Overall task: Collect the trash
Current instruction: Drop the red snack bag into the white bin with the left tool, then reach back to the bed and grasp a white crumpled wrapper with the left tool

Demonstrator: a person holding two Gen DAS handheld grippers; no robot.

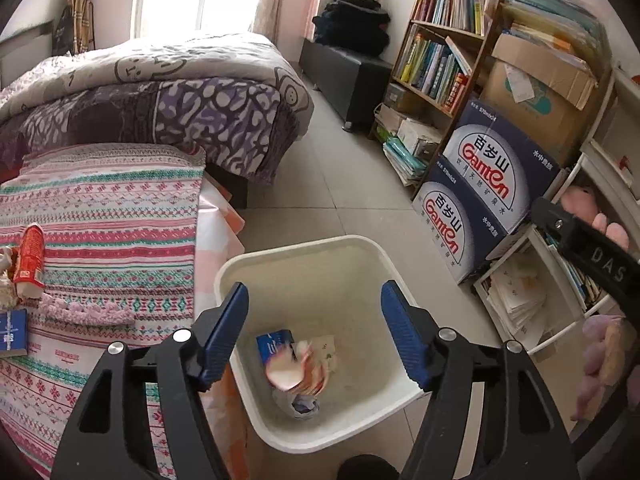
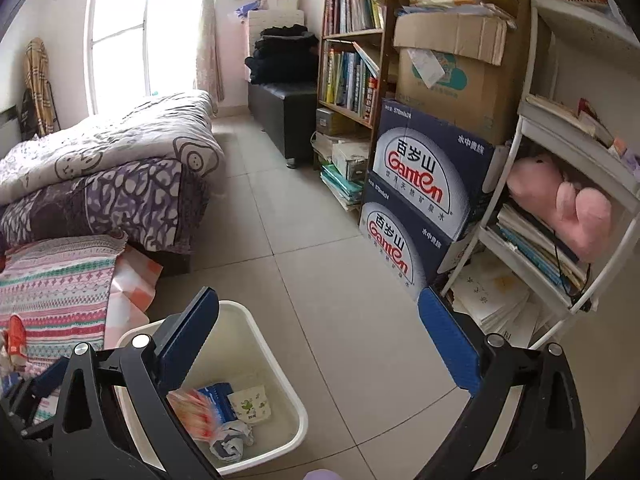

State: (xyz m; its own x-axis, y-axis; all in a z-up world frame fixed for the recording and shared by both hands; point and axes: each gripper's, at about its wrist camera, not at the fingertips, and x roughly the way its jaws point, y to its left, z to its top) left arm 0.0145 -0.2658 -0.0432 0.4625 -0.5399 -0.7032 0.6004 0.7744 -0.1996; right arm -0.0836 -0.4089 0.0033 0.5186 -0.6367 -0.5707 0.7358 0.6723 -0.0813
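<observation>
With the left gripper (image 1: 314, 336) spread empty above the white bin (image 1: 362, 438) and the right gripper (image 2: 320, 344) also released, a drop looks finished; next likely means reaching for the red packet (image 1: 29, 261) on the striped surface (image 1: 116, 216).

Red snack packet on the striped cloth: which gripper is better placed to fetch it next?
Probably left. The left gripper hangs open over the white bin, with the red snack packet close to its left on the striped cloth. The right gripper, also open, sits farther out over the floor.
</observation>
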